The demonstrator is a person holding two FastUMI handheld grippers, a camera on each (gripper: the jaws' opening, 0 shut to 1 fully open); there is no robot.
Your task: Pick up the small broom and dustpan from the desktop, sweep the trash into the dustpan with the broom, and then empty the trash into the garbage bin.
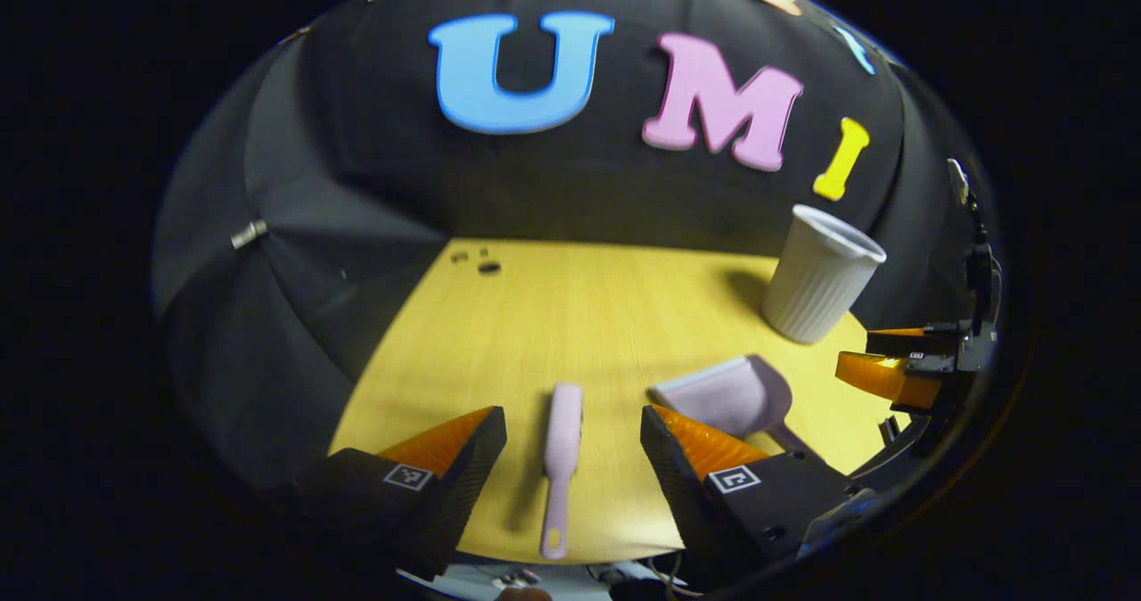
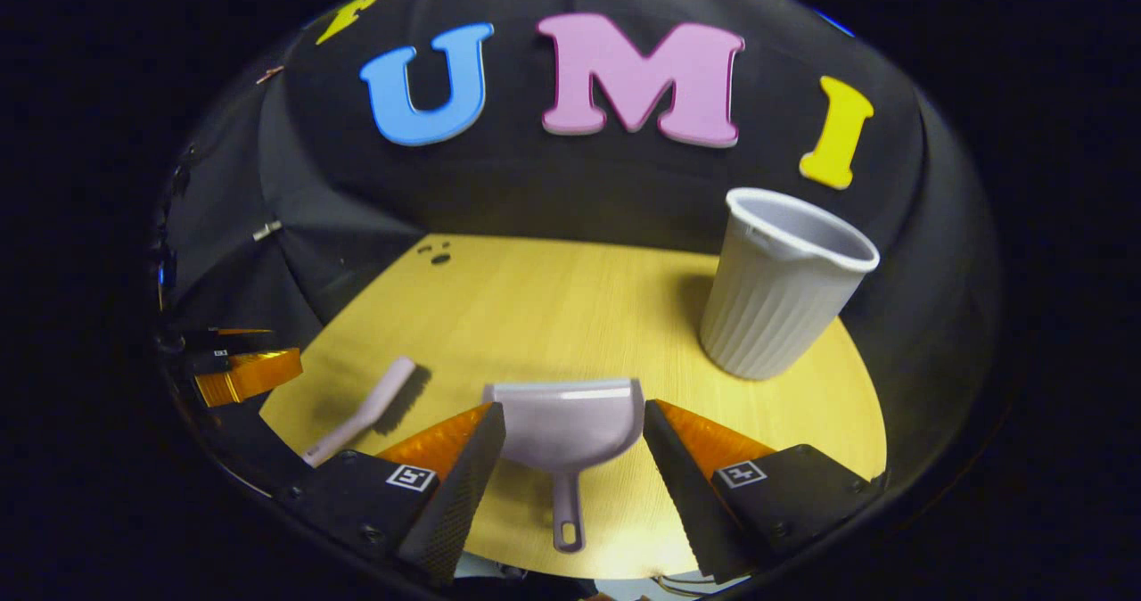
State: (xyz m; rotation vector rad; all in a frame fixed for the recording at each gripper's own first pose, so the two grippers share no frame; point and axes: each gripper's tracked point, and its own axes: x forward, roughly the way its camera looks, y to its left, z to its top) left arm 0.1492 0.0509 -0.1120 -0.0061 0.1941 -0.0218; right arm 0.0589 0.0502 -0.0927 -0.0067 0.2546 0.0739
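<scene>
left tool (image 1: 573, 440) open above the small broom (image 1: 562, 458) lying flat on the bench (image 1: 570, 316), right tool (image 2: 573, 445) open over the dustpan (image 2: 568, 427), garbage bin (image 2: 777, 289) upright near the far right edge, trash (image 2: 440, 259) at the far left

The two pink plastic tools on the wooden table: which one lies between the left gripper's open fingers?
The slim pink broom. The wide pink dustpan lies beside it, outside the left gripper.
</scene>
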